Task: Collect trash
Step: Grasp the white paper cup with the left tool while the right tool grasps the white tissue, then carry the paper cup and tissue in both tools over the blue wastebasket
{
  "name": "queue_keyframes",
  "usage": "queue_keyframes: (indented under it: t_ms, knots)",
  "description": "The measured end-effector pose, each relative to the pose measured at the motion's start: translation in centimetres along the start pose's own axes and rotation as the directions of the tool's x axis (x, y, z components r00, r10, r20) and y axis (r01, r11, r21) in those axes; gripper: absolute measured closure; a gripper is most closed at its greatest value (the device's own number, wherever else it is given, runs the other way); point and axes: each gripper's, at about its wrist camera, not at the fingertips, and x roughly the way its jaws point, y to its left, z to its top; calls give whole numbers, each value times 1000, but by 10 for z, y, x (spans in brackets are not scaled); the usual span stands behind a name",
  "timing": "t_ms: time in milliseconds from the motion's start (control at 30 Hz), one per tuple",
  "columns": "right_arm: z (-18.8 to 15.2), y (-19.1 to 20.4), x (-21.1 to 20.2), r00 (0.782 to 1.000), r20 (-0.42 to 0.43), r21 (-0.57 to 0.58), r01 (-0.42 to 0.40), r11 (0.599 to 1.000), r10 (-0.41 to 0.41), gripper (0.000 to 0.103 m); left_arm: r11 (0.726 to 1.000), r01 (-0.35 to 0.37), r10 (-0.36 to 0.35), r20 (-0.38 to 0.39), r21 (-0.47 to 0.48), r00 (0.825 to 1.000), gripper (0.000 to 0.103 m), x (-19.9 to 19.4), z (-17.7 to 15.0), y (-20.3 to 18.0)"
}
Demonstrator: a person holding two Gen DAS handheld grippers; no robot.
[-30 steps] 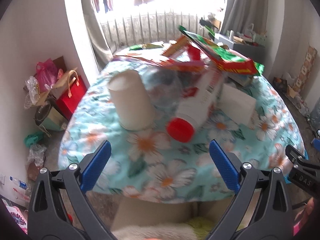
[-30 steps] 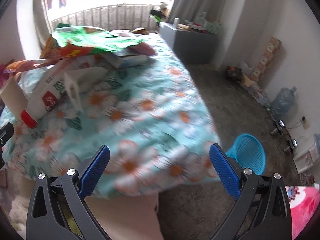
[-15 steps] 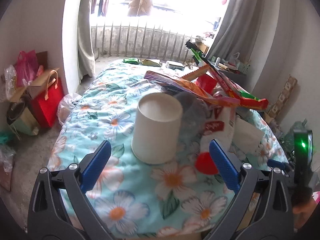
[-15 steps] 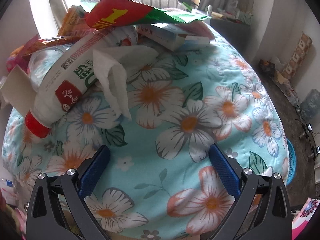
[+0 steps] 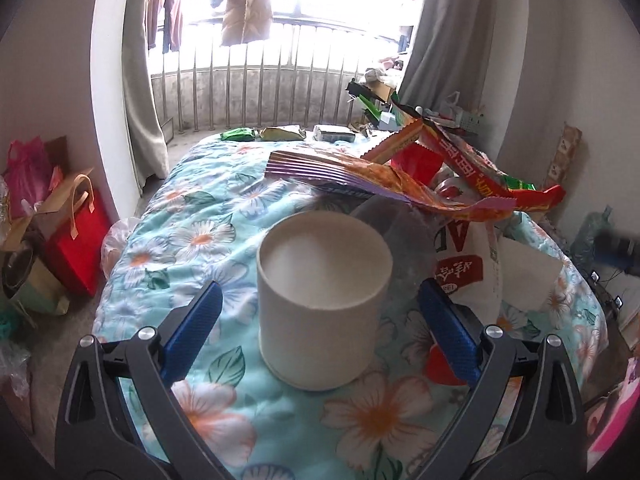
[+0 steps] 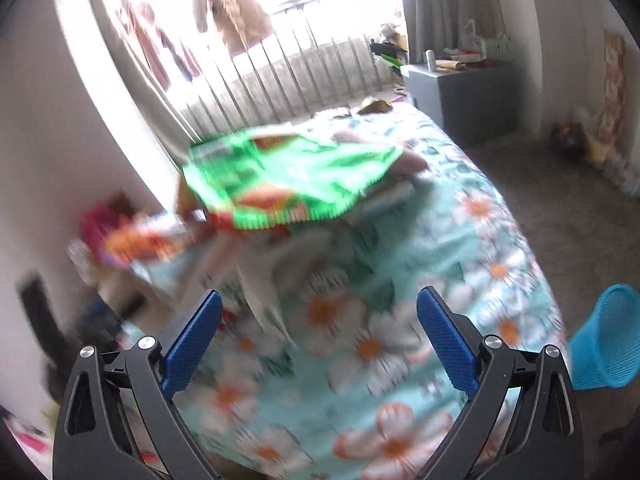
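A table covered with a floral cloth [image 5: 208, 236] is seen in both views. In the left wrist view, a heap of trash is noted on the right half of the cloth: a purple-and-orange snack wrapper [image 5: 360, 178] lies across the top, a red-and-green wrapper [image 5: 472, 168] is propped above it, and a white plastic bottle with a red label [image 5: 468, 276] lies beneath, its red cap [image 5: 440, 364] partly hidden by the right finger. A white tissue [image 5: 528, 272] is seen beside the bottle. Small packets [image 5: 280, 133] are observed at the far edge of the table. Red and brown gift bags [image 5: 76, 232] stand on the floor to the left.

A white paper cup [image 5: 324, 300] is found upside down on the cloth, upright on its rim, undented, directly in front of the left gripper [image 5: 324, 328]. The jaws are spread wide, one finger to each side of the cup, not touching it.

The right wrist view is heavily blurred. The right gripper [image 6: 320, 336] is seen with jaws wide apart and nothing between them, above the cloth. A green wrapper [image 6: 288, 180] is made out on the heap ahead. A blue mesh basket [image 6: 612, 340] stands on the floor at the right, beside the table.
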Motion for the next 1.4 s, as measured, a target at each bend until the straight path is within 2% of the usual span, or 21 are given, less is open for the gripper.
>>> queue_keyframes:
  t_ms: [67, 133, 267, 333, 367, 467, 500, 600, 767, 900, 967, 1067, 1100, 1133, 1267, 1400]
  knots:
    - [15, -11, 10, 997, -9, 88, -75, 993, 76, 12, 1000, 11, -11, 5, -9, 1000, 9, 2, 1, 1]
    - [27, -25, 23, 987, -26, 204, -150, 967, 159, 18, 1000, 16, -16, 13, -14, 1000, 9, 3, 2, 2]
    - [29, -50, 52, 953, -23, 422, -265, 867, 303, 26, 999, 36, -36, 12, -35, 999, 25, 8, 3, 5]
    - [29, -58, 62, 945, -14, 475, -281, 834, 326, 31, 998, 47, -47, -2, -51, 999, 29, 10, 2, 8]
    - [28, -57, 64, 946, -16, 481, -278, 831, 325, 32, 997, 56, -56, -4, -59, 998, 31, 11, 2, 10]
    - [24, -39, 60, 949, -50, 402, -267, 876, 313, 32, 995, 65, -66, -4, -73, 998, 43, 11, 1, 13]
    - [21, -27, 57, 950, -74, 330, -265, 906, 305, 32, 995, 68, -69, -7, -77, 998, 44, 12, 1, 13]
    - [11, 2, 49, 959, -128, 145, -235, 961, 254, 32, 992, 80, -80, -1, -99, 997, 44, 10, 0, 17]
    - [-1, 38, 50, 966, -183, -91, -203, 975, 184, 32, 990, 91, -90, 12, -112, 996, 45, 3, -1, 21]
    - [-3, 49, 54, 975, -183, -160, -155, 975, 124, 33, 988, 92, -92, 8, -122, 996, 45, -3, -5, 22]
    - [-4, 52, 63, 976, -190, -176, -143, 974, 109, 42, 987, 89, -90, -1, -131, 996, 45, -4, -7, 23]
    - [-2, 52, 78, 970, -223, -174, -141, 975, 100, 67, 986, 85, -86, -6, -144, 996, 45, -11, -12, 26]
    - [-2, 52, 79, 967, -232, -168, -151, 974, 110, 84, 986, 83, -85, -4, -146, 996, 45, -15, -13, 26]
    - [-3, 52, 77, 963, -235, -155, -170, 973, 131, 96, 986, 81, -82, -2, -147, 997, 45, -19, -15, 27]
    - [-10, 47, 54, 962, -206, -149, -211, 966, 178, 99, 989, 70, -71, -6, -134, 997, 45, -36, -22, 28]
    - [-26, 44, 31, 945, -214, -129, -278, 952, 247, 101, 991, 75, -77, -14, -115, 997, 45, -55, -28, 24]
